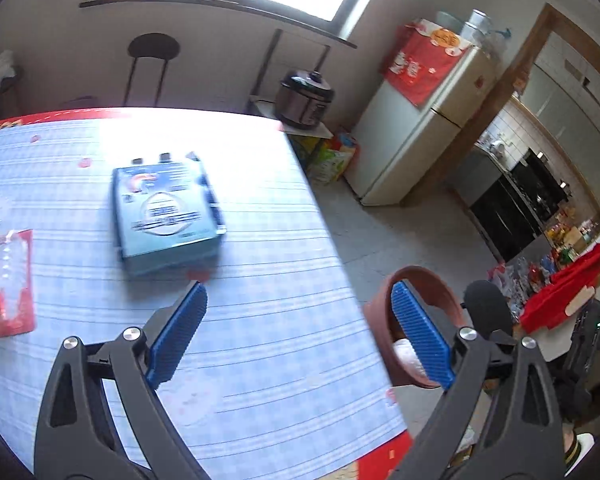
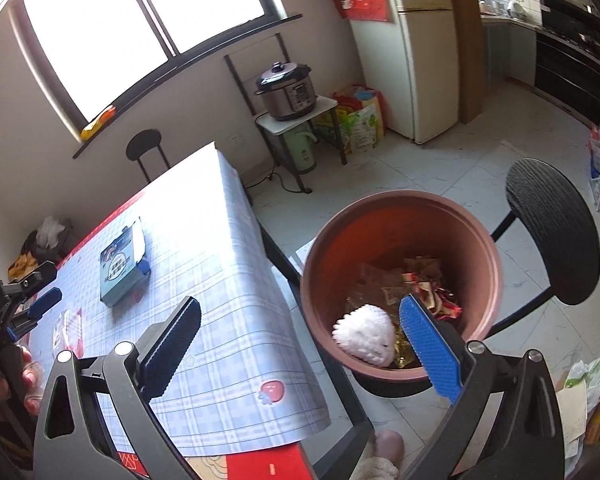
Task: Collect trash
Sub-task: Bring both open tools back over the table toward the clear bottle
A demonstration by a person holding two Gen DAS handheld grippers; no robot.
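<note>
Now, blue box (image 1: 166, 212) lies flat mid-tabletop (image 1: 260, 300), long axis toward the window edge; red wrapper (image 1: 6, 284) near left edge; left gripper (image 1: 300, 336) and right gripper (image 2: 300, 348) both wide open, empty; brown bin (image 2: 404, 280) beside the table's right edge holds trash.

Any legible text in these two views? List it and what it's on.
None can be read.
Blue box: printed label, too blurred.
Red packet: white sticker with print, too blurred.
Red cloth on the fridge: white marks and a round badge, too small.
Cooker: front panel, too small.
</note>
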